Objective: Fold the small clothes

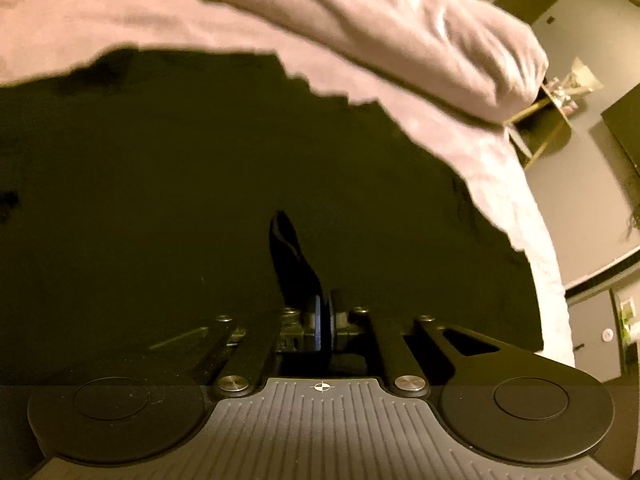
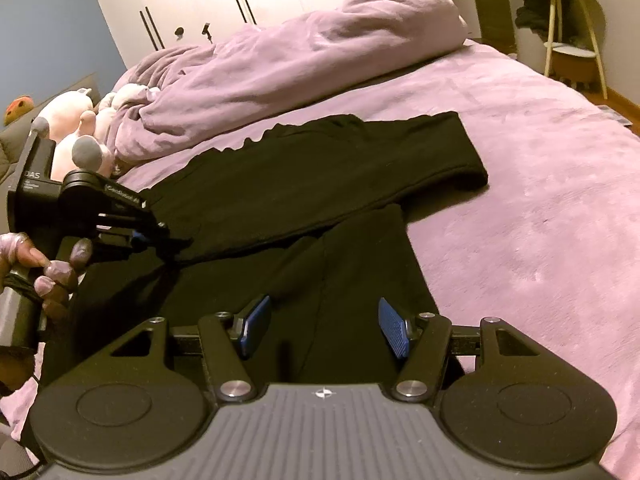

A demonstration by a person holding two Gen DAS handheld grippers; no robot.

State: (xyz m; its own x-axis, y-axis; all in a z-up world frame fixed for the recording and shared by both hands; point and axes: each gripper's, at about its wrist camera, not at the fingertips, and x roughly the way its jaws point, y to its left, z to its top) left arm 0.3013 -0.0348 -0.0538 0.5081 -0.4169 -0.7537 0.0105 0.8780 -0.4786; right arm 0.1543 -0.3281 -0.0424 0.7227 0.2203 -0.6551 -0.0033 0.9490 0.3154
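**A:** Left wrist view: what fills the background?

**B:** Lilac bedding (image 1: 460, 40) across the top and right, with grey walls beyond. Black pants (image 1: 200, 200) cover most of the frame, lying on the bed just ahead of the left gripper (image 1: 322, 316). Its blue pads are pressed together with a fold of the black cloth pinched between them (a dark strip rises from the tips).

**A:** Right wrist view?

**B:** Same bed (image 2: 540, 200), with a bunched duvet (image 2: 300, 52), plush toys (image 2: 80, 128) at its far left, white wardrobe doors behind and a shelf stand (image 2: 572, 40) in the corner. The pants (image 2: 320, 184) lie spread flat, one leg angled right, the other running toward the camera. The right gripper (image 2: 324, 330) hovers over that nearer leg, fingers wide apart, gripping nothing. At left, the left gripper (image 2: 168, 240) nips the garment's edge, a hand (image 2: 44, 268) on its handle.
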